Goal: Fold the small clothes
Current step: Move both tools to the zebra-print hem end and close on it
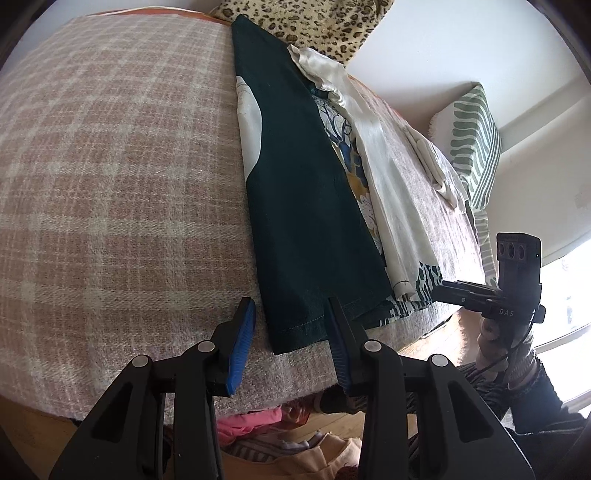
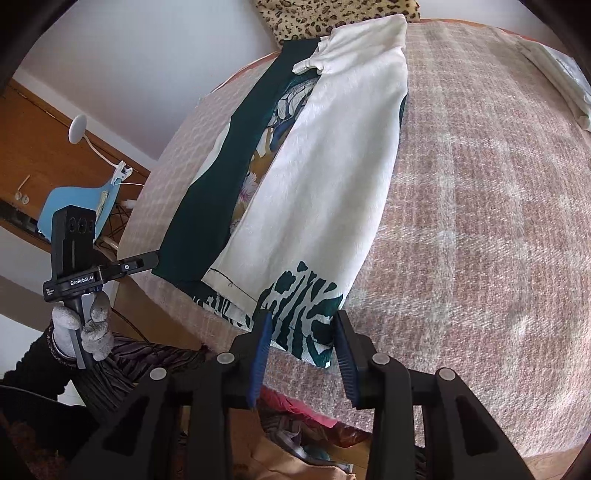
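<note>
A dark green garment (image 1: pixel 306 206) with a cream lining and a floral print lies folded lengthwise on the pink plaid blanket (image 1: pixel 110 184). My left gripper (image 1: pixel 291 332) is open at the garment's near hem, and the green corner lies flat between its blue pads. In the right wrist view the cream side (image 2: pixel 325 184) faces up, with a green patterned hem. My right gripper (image 2: pixel 301 332) is open around that patterned corner, the cloth lying flat between its fingers. Each gripper shows in the other's view, the right one (image 1: pixel 454 288) and the left one (image 2: pixel 151 258), both at the hem.
A leopard-print cushion (image 1: pixel 314 22) sits at the far end and a green striped cushion (image 1: pixel 476 140) at the right. Another pale cloth (image 2: pixel 565 74) lies on the blanket (image 2: pixel 480 221). Loose clothes (image 1: pixel 251 428) are piled below the near edge. A blue chair (image 2: pixel 74 206) stands to the left.
</note>
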### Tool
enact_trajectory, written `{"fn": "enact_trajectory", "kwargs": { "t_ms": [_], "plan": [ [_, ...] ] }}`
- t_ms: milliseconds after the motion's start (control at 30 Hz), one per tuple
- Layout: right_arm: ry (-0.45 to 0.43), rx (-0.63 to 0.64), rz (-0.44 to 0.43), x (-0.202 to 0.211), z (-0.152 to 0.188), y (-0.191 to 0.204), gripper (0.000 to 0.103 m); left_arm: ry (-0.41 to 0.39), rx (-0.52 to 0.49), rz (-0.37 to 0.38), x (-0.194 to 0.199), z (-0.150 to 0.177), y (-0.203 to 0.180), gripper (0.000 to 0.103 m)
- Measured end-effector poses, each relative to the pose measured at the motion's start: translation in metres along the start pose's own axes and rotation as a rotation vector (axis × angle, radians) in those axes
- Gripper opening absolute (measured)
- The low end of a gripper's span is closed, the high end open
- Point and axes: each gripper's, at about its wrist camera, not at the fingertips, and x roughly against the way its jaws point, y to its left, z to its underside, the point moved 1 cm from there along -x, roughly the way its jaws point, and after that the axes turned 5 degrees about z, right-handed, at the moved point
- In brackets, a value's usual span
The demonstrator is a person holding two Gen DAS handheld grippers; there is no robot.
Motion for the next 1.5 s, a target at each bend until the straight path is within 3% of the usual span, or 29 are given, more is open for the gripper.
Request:
{"fn": "enact_trajectory", "kwargs": {
  "t_ms": [133,267,433,733,967,1267,1500],
  "plan": [
    [-0.007,-0.015,-0.027,-0.003,-0.001,-0.003,0.027,0.01,0.002,-0.009,-0.003,0.0,0.003,0.013],
    [-0.013,-0.017,-0.024,-0.001,0.002,-0.006,0.016,0.009,-0.005,-0.018,-0.004,0.001,0.004,0.006],
    [-0.012,-0.092,-0.089,-0.001,0.005,-0.018,0.004,-0.001,0.015,0.001,-0.003,0.001,0.005,0.004],
    [-0.048,-0.173,-0.178,0.005,0.003,-0.019,0.002,-0.045,0.05,0.083,0.008,-0.006,0.001,0.003],
    [-0.112,-0.213,-0.245,0.023,-0.015,-0.018,0.001,-0.101,0.028,0.112,0.018,-0.03,-0.016,0.003],
    [-0.174,-0.211,-0.25,0.037,-0.064,-0.017,0.001,-0.175,0.049,0.086,0.025,-0.073,-0.016,0.003],
    [-0.161,-0.219,-0.219,0.02,-0.098,-0.024,0.001,-0.193,0.033,0.042,0.02,-0.105,-0.01,0.003]
  ]
}}
